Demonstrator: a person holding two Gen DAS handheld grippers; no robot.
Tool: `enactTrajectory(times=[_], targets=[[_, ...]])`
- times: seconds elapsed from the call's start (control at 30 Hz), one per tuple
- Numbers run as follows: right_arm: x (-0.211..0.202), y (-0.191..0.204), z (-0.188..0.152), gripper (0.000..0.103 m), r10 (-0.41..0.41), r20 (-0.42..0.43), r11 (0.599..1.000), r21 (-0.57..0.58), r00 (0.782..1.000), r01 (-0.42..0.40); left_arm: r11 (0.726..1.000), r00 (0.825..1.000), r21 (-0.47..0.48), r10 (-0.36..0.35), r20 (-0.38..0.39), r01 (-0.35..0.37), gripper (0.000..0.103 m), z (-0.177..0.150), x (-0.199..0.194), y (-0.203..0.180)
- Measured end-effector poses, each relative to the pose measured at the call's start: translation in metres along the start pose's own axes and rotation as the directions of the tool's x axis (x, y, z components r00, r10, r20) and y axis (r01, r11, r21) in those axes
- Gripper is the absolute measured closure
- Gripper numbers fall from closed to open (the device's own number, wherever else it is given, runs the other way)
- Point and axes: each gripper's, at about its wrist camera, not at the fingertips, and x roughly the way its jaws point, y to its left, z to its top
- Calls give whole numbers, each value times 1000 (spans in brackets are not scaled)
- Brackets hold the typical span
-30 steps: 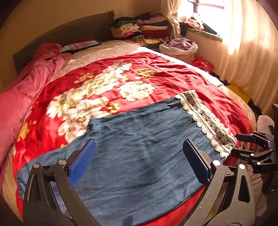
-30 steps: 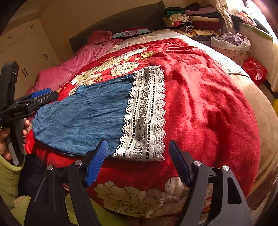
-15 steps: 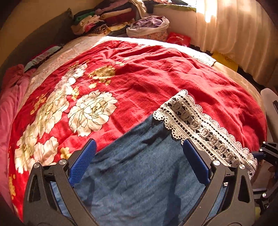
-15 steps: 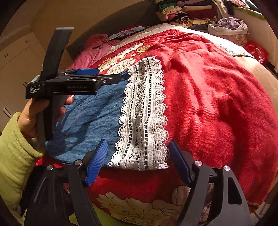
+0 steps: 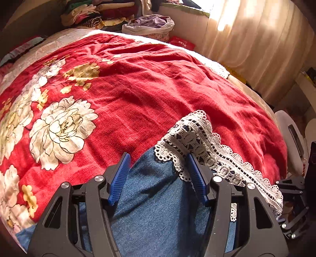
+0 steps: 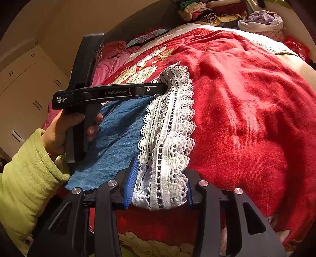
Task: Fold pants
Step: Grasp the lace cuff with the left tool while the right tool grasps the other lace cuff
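Pants, blue denim with a white lace hem, lie on the red floral bedspread at my six o'clock, their waist end cut off behind my left gripper. It straddles the far hem corner, jaws spread but narrowing, one pad under the lace; whether they grip is unclear. My right gripper brackets the near hem, contact hidden. Piled clothes sit at twelve o'clock.

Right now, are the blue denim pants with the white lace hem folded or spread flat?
Mostly spread flat on the red floral blanket: blue denim pants show no fold, only the white lace hem bunches by both grippers.
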Motion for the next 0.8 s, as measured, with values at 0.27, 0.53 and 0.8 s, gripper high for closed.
enactTrajectory(times=[0.27, 0.53, 0.8], targets=[[-3, 29, 8, 77, 18, 33, 997, -76, 999, -15, 999, 999, -48, -23, 38, 25, 84, -1, -13, -2], [-1, 90, 21, 78, 59, 48, 975, -218, 997, -47, 981, 977, -145, -101, 186, 129, 95, -16, -65, 23], [32, 173, 21, 78, 108, -11, 914, -391, 994, -104, 965, 959, -251, -2, 282, 76, 91, -65, -133, 75]])
